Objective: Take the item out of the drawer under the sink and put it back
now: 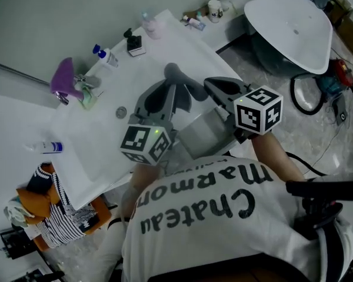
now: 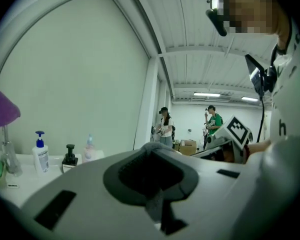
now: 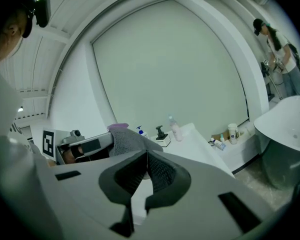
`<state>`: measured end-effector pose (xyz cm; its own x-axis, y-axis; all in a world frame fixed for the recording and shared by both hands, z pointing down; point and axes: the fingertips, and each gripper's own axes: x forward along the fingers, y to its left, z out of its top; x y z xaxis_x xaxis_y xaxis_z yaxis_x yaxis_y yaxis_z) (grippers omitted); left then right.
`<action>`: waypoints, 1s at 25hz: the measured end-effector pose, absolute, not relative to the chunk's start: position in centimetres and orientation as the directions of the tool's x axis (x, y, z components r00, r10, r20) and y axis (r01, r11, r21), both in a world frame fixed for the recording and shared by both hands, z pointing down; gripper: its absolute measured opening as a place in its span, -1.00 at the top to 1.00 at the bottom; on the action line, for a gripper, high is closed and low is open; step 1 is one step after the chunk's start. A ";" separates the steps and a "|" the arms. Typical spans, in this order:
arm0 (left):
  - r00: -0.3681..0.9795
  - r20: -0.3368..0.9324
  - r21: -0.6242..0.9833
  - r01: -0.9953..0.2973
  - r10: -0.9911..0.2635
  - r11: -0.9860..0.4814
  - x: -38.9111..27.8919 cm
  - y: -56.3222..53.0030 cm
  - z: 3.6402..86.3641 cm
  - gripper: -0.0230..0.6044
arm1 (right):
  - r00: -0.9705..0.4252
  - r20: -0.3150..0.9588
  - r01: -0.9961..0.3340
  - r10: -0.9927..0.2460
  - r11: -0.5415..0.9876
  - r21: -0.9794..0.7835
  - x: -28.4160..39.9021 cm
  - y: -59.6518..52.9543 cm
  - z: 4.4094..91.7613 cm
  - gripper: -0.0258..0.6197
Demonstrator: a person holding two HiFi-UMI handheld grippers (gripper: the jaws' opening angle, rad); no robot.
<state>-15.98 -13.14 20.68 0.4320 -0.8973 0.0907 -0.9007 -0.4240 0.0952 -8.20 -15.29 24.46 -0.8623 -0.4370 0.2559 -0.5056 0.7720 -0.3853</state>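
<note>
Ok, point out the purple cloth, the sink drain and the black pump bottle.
purple cloth (image 1: 65,76): head view, draped middle.
sink drain (image 1: 122,112): head view, its centre.
black pump bottle (image 1: 134,43): head view, dark body.

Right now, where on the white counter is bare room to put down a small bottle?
The counter is bare at its right end, between the pink bottle and the front edge. The basin left of the drain is free too. The back is crowded: purple cloth, blue pump bottle, black dispenser.

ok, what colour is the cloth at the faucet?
The cloth is purple; it shows best in the head view.
</note>
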 end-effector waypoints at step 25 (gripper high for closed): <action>0.210 0.246 0.105 -0.976 -0.946 -0.189 -16.3 -17.9 24.3 0.83 | -0.954 0.209 -0.297 -0.217 0.796 -0.528 -8.7 -21.5 28.0 0.89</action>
<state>-16.32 -17.92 24.34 0.2100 -0.9464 0.2455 -0.9763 -0.1893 0.1052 -8.75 -21.48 28.01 -0.9535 -0.2169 0.2093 -0.2968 0.7958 -0.5279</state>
